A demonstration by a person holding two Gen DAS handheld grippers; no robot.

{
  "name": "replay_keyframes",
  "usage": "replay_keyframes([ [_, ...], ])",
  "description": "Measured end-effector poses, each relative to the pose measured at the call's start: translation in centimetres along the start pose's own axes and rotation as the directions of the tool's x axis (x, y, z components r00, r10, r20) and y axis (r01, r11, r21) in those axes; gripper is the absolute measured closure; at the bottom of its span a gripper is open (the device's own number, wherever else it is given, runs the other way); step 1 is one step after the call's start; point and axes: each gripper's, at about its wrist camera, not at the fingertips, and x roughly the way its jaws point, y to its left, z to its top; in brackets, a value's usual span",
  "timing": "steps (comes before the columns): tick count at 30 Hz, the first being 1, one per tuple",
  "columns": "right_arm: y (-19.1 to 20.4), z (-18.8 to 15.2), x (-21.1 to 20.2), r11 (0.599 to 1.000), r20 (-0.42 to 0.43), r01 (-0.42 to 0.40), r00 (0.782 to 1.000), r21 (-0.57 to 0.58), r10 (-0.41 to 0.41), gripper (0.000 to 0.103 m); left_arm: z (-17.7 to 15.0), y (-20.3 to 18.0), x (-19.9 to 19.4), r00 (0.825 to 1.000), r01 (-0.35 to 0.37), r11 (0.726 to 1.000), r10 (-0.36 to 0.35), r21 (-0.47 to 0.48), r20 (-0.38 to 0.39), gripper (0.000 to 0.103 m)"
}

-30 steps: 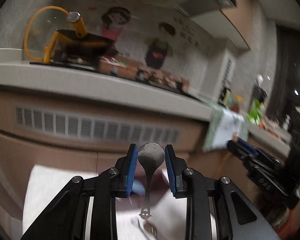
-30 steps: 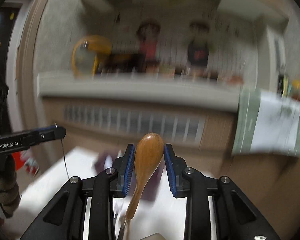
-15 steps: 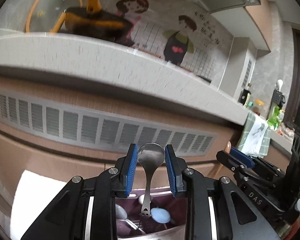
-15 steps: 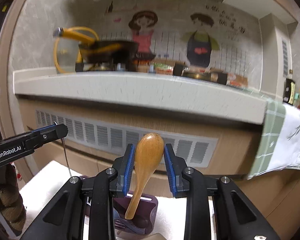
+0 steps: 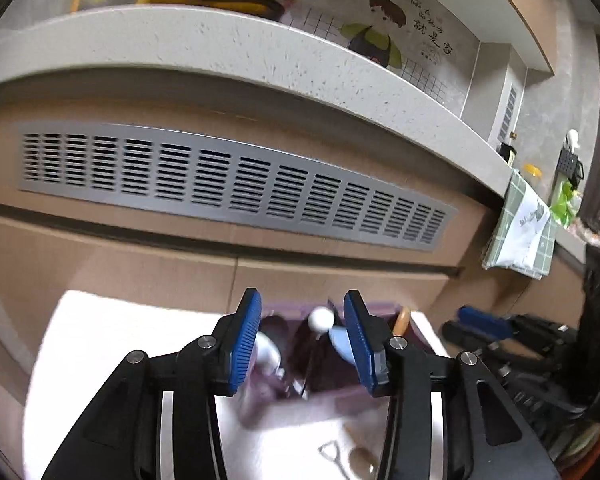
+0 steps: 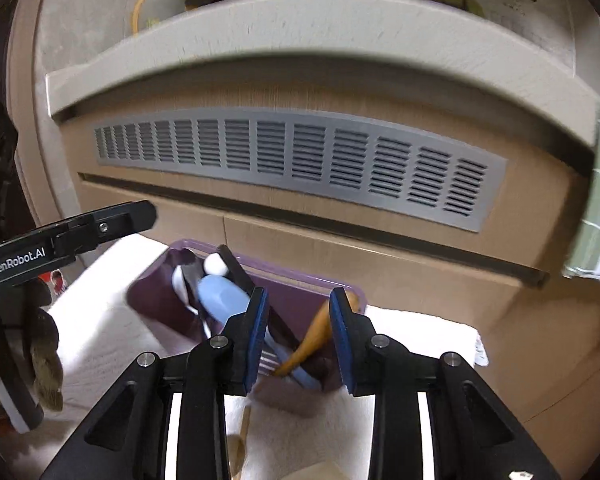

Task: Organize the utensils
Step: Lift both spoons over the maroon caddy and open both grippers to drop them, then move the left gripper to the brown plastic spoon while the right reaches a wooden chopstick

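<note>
A white cloth [image 6: 112, 344] is seen spread over the work surface, with a purple utensil holder [image 6: 168, 292] standing on it below a cabinet front fitted with a grey vent grille [image 6: 300, 156]. At the far left of the right wrist view, the left gripper [image 6: 112, 224] is seen from the side, above the holder's left part. In the left wrist view the left gripper [image 5: 303, 334] is observed with its blue pads [image 5: 244, 340] spread wide and the jaws opening; nothing is pressed between them. Beyond that gap a metal spoon [image 5: 266, 352] is seen blurred inside the holder, next to a white-tipped utensil [image 5: 320, 320] and a pale blue utensil [image 5: 340, 340]. In the right wrist view the holder is divided by a dark partition [image 6: 240, 276]; the pale blue utensil [image 6: 220, 296] and white-tipped one [image 6: 215, 266] stand in the left compartment. The wooden spoon [image 6: 316, 332] is recorded leaning in the right compartment, handle down, bowl near the holder's right rim. The right gripper [image 6: 299, 326] is positioned over this compartment with jaws opening; the spoon lies in the gap close to the right pad, and whether the two touch cannot be told. Further utensils are partly visible on the near cloth [image 5: 340, 456].
</note>
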Motion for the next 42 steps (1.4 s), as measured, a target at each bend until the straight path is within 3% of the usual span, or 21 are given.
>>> replay_keyframes([
  [3, 0.3, -1.5, -2.8, 0.999, -0.017, 0.036, 0.999, 0.004, -0.036, 0.073, -2.1, -0.3, -2.0, 0.999, -0.017, 1.0, 0.017, 0.0, -0.039, 0.059],
  [7, 0.3, -4.8, -5.9, 1.0, -0.076, 0.003, 0.997, 0.023, -0.001, 0.073, -6.1, -0.3, -4.4, 0.993, -0.035, 0.999, 0.033, -0.017, -0.112, 0.059],
  [12, 1.7, -12.0, -9.4, 0.999, -0.159, 0.018, 0.987, 0.039, -0.012, 0.074, -11.5, 0.1, -8.0, 0.985, -0.068, 0.997, 0.062, -0.031, -0.158, 0.059],
  [15, 1.3, -16.6, -9.7, 0.988, -0.264, 0.016, 0.964, 0.155, 0.025, 0.074, -14.2, 0.2, -8.5, 0.973, -0.061, 0.998, 0.052, -0.031, -0.225, 0.059],
  [19, 0.1, -21.1, -7.8, 0.946, -0.392, 0.018, 0.913, 0.323, 0.116, 0.074, -16.0, 0.3, -8.0, 0.96, -0.066, 0.997, 0.056, -0.028, -0.276, 0.059],
  [21, 0.2, -21.3, -7.6, 0.943, -0.362, 0.029, 0.927, 0.332, 0.099, 0.074, -16.1, 0.3, -7.7, 0.958, -0.069, 0.997, 0.057, -0.033, -0.281, 0.059],
  [31, 4.2, -18.0, -2.6, 0.983, -0.332, 0.007, 0.942, 0.181, 0.054, 0.072, -16.6, 0.2, -6.0, 0.935, -0.086, 0.996, 0.077, -0.01, -0.347, 0.059],
  [35, 3.5, -17.6, -1.3, 0.991, -0.32, 0.001, 0.946, 0.137, 0.043, 0.077, -16.6, -0.6, -4.6, 0.92, -0.069, 0.998, 0.067, 0.009, -0.387, 0.059],
  [38, 2.3, -17.9, -1.5, 0.992, -0.309, 0.056, 0.951, 0.109, -0.019, 0.077, -16.7, -1.6, -3.1, 0.908, -0.068, 0.997, 0.074, 0.03, -0.412, 0.059],
  [42, 0.7, -18.5, -2.1, 0.986, -0.296, 0.064, 0.955, 0.152, -0.016, 0.076, -16.4, -3.5, -1.3, 0.902, -0.043, 0.997, 0.065, 0.061, -0.427, 0.059],
])
